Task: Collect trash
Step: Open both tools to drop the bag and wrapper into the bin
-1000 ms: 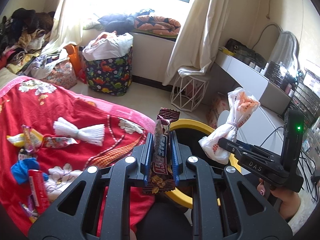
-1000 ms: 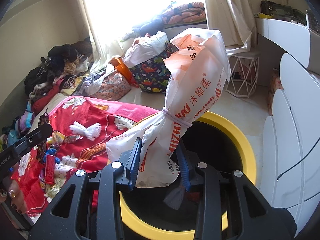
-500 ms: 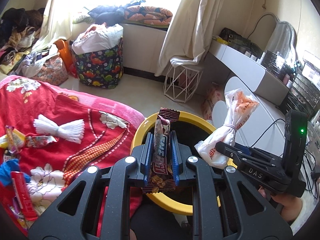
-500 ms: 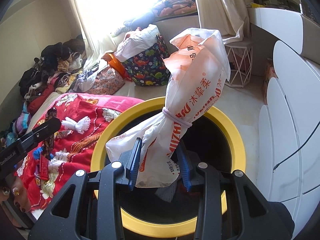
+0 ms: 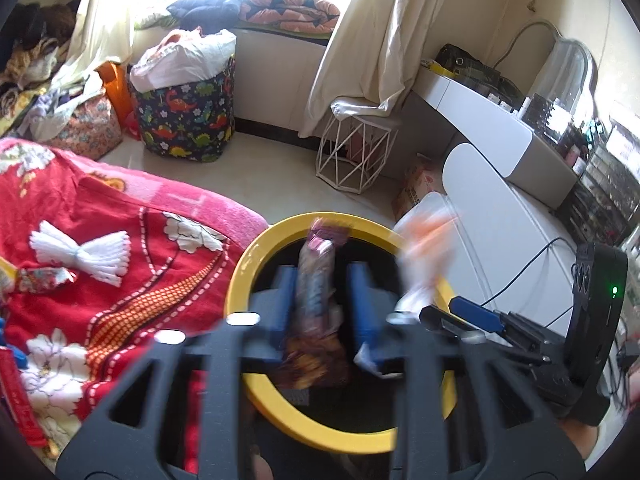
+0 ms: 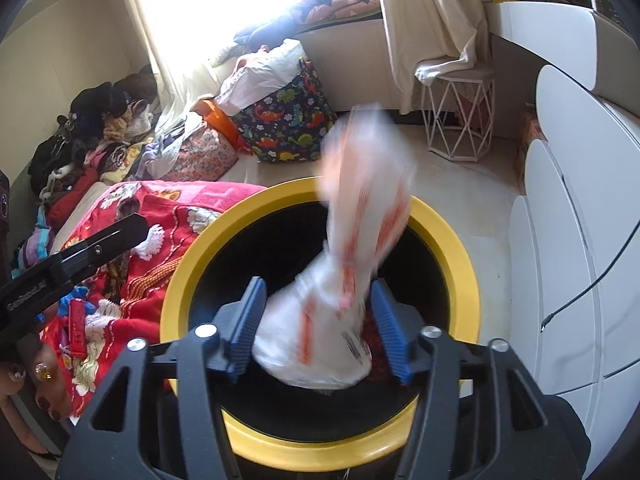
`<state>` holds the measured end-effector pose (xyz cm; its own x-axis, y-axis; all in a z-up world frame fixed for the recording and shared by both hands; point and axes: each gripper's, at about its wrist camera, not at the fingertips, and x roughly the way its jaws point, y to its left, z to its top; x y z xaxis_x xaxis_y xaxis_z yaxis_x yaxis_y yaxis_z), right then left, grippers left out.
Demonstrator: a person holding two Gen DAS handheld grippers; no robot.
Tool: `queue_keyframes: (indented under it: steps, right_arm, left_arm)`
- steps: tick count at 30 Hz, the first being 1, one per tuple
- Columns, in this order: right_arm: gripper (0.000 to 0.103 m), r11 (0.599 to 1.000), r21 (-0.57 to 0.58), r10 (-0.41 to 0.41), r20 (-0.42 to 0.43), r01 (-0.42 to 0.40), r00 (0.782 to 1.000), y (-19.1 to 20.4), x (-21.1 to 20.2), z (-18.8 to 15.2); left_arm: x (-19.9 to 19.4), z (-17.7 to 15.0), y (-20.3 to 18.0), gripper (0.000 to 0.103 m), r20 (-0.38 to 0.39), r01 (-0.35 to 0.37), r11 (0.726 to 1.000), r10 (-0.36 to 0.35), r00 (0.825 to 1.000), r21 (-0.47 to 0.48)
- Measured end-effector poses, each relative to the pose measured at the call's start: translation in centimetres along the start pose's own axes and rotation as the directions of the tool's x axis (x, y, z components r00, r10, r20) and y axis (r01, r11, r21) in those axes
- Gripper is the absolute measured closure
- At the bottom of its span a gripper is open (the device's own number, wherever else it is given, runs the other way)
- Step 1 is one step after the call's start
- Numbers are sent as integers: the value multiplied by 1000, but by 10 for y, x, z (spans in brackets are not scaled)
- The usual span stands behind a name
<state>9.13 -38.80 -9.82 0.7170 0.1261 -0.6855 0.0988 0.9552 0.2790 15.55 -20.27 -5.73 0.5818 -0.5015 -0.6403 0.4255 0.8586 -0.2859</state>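
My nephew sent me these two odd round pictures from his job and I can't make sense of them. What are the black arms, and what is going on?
There is no robot here: a person holds a hand tool with a two-finger claw in each hand, and a wide-angle camera on each tool looks out along its fingers.

One picture is from the left claw, the other from the right claw. Both are open over a yellow-rimmed bin. A brown snack wrapper and a tied white plastic bag sit blurred between the spread fingers, apparently dropping in.

Beside the bin lies a red floral blanket with more wrappers and a white tassel bow.
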Motion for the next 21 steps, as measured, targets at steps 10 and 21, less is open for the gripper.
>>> queue_keyframes:
  steps: [10,21]
  right_arm:
    - [31,999,22,-27,29,27,999,-5,-2,-2]
    - [26,1000,1,-30,77,30,997,0,-9,-1]
  left_arm:
    - [-13,-4,11,18,29,-32,999,33,999,-28]
    - [-33,-5,21,13,68,-64,997,66,996,-40]
